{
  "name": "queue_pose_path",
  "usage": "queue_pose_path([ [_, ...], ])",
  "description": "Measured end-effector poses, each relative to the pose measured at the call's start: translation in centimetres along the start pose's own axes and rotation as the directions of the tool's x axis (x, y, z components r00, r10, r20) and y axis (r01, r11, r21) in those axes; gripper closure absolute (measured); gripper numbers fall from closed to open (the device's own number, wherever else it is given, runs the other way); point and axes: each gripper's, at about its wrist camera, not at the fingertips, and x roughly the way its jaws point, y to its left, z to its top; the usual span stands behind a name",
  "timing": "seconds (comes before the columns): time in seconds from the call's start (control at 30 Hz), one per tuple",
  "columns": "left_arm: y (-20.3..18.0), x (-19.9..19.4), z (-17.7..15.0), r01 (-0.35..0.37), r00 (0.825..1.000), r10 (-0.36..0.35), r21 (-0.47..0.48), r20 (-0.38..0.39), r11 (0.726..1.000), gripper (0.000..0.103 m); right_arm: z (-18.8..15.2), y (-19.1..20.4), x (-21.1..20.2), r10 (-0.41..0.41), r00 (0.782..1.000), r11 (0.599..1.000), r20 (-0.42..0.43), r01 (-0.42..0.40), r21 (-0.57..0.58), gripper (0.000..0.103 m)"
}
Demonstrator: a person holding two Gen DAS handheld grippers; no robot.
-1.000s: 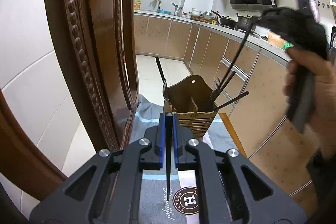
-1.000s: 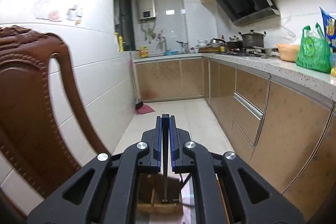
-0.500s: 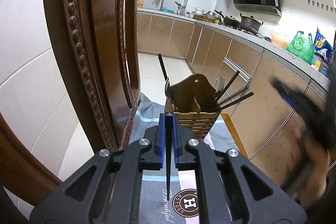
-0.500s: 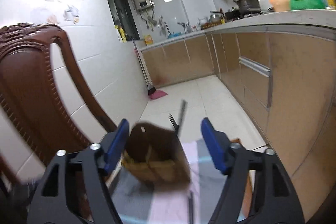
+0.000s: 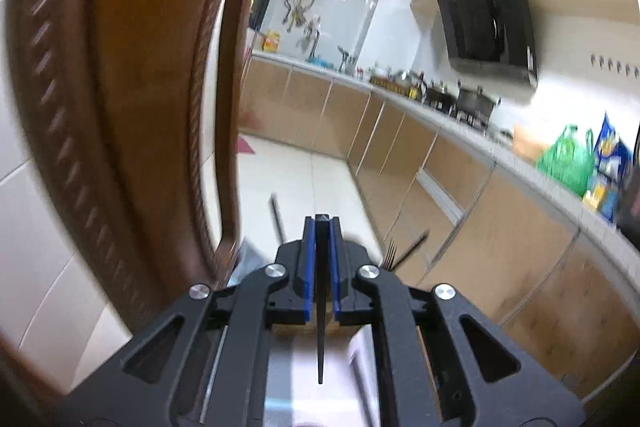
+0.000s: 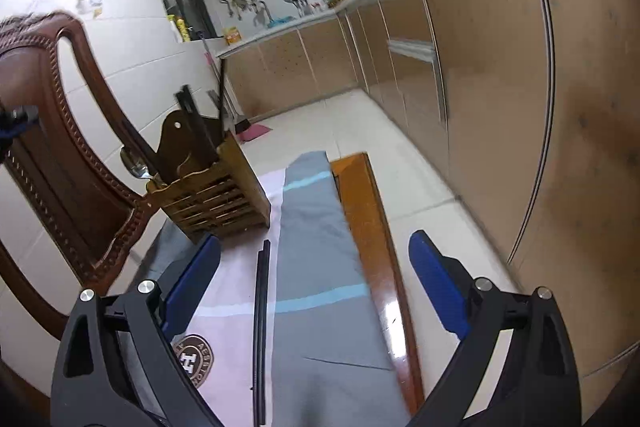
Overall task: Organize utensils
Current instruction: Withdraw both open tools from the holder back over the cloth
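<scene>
My left gripper (image 5: 321,227) is shut on a thin black chopstick (image 5: 320,327) that hangs point down between the blue pads. It is raised just behind the wooden utensil holder (image 5: 304,330), which it mostly hides; a fork (image 5: 390,251) and black sticks poke up beside it. In the right wrist view the holder (image 6: 212,187) stands on the cloth and holds black chopsticks and a spoon (image 6: 136,165). My right gripper (image 6: 314,259) is open and empty above a pair of black chopsticks (image 6: 261,327) lying on the cloth.
A carved brown chair back (image 5: 132,107) stands close on the left, also in the right wrist view (image 6: 52,147). The grey and pink tablecloth (image 6: 316,267) covers a narrow wooden table (image 6: 364,211). Kitchen cabinets (image 6: 500,87) run along the right.
My right gripper opened from shut and dropped low over the table. My left gripper rose and tilted up, still holding its chopstick, so the holder now sits hidden under its fingers.
</scene>
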Motion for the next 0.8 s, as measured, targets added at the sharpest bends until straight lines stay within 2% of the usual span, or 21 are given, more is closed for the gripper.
queue_pose_path([
  [0.17, -1.6, 2.9, 4.2, -0.024, 0.999, 0.024, 0.007, 0.045, 1.0, 0.096, 0.5, -0.4, 1.3, 0.005, 1.0, 1.0, -0.011, -0.005, 0.016, 0.01],
  [0.3, -1.4, 6.5, 5.4, -0.061, 0.997, 0.061, 0.0, 0.047, 0.998, 0.096, 0.5, -0.9, 1.4, 0.015, 1.0, 1.0, -0.019, -0.015, 0.018, 0.01],
  [0.4, -0.5, 9.2, 4.7, -0.076, 0.997, 0.077, -0.029, 0.018, 0.997, 0.096, 0.4, -1.2, 1.8, 0.015, 0.999, 1.0, -0.031, -0.015, 0.014, 0.01],
  [0.47, 0.6, 11.3, 3.1, -0.068, 0.997, 0.066, -0.068, -0.035, 0.995, 0.096, 0.4, -1.1, 2.0, 0.021, 0.999, 1.0, -0.044, -0.021, 0.009, 0.01],
  [0.53, 1.5, 12.7, 0.7, -0.093, 0.992, 0.086, -0.075, -0.094, 0.993, 0.093, 0.4, -1.0, 2.0, 0.021, 0.999, 1.0, -0.04, -0.021, -0.009, 0.01],
  [0.6, 1.7, 12.7, -1.4, -0.088, 0.988, 0.081, -0.051, -0.131, 0.995, 0.066, 0.5, -0.9, 1.9, 0.011, 0.999, 1.0, -0.033, -0.012, -0.025, 0.01],
  [0.63, 1.6, 12.0, -2.8, -0.096, 0.986, 0.092, -0.019, -0.137, 0.995, 0.036, 0.5, -0.9, 1.9, 0.006, 1.0, 1.0, -0.031, -0.007, -0.03, 0.01],
  [0.67, 1.3, 11.0, -4.1, -0.107, 0.986, 0.107, 0.008, -0.131, 0.994, 0.024, 0.6, -0.9, 1.9, -0.001, 1.0, 0.999, -0.031, 0.0, -0.036, 0.01],
  [0.7, 1.1, 9.8, -5.4, -0.115, 0.986, 0.119, 0.039, -0.121, 0.993, 0.022, 0.6, -1.0, 1.9, -0.003, 1.0, 0.999, -0.029, 0.002, -0.038, 0.01],
  [0.73, 0.6, 8.3, -7.3, -0.124, 0.984, 0.133, 0.081, -0.121, 0.989, 0.015, 0.7, -1.1, 1.8, -0.005, 1.0, 0.999, -0.025, 0.004, -0.038, 0.01],
  [0.8, -0.4, 6.3, -11.7, -0.131, 0.97, 0.158, 0.152, -0.182, 0.98, 0.012, 0.8, -1.3, 1.6, -0.013, 1.0, 0.999, -0.022, 0.012, -0.038, 0.01],
])
